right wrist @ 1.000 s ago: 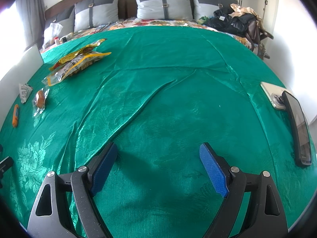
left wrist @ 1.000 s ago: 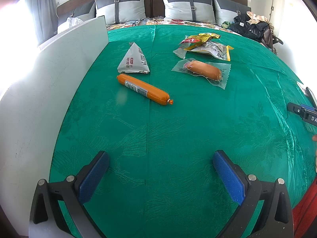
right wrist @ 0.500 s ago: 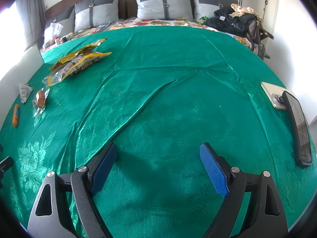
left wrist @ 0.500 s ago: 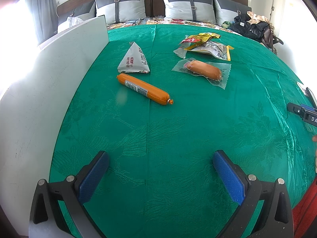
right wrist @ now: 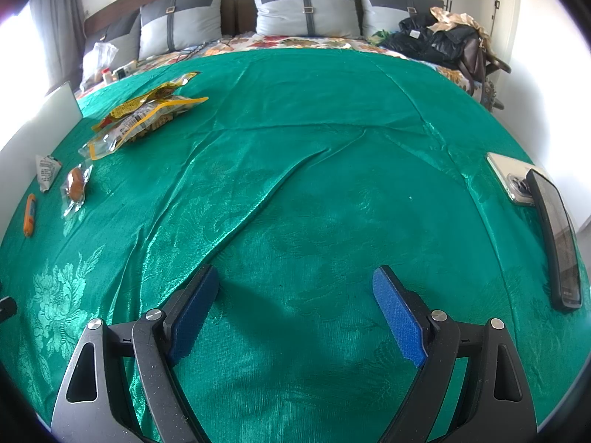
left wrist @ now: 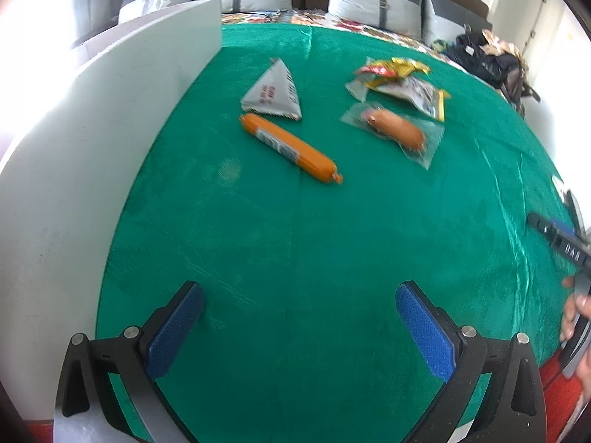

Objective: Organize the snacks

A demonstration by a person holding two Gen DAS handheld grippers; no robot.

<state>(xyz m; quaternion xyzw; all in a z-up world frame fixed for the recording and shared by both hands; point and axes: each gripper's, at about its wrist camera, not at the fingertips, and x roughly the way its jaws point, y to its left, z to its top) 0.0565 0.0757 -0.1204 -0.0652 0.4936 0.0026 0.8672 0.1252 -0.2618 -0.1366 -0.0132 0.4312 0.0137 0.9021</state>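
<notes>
Left hand-held gripper [left wrist: 299, 326]: released, jaws wide, empty. Right hand-held gripper [right wrist: 293, 310]: released, empty. Both stand over the bed's green cover [left wrist: 332, 240].

Snacks lie ahead of the left unit:
- orange sausage [left wrist: 290, 147]
- triangular pouch [left wrist: 273, 92], red print unreadable
- sealed sausage pack [left wrist: 395, 131]
- yellow packets [left wrist: 402, 81]

White board [left wrist: 92, 147] bounds the left edge. Only the right view shows 2 phones [right wrist: 554, 221] at the right edge.
</notes>
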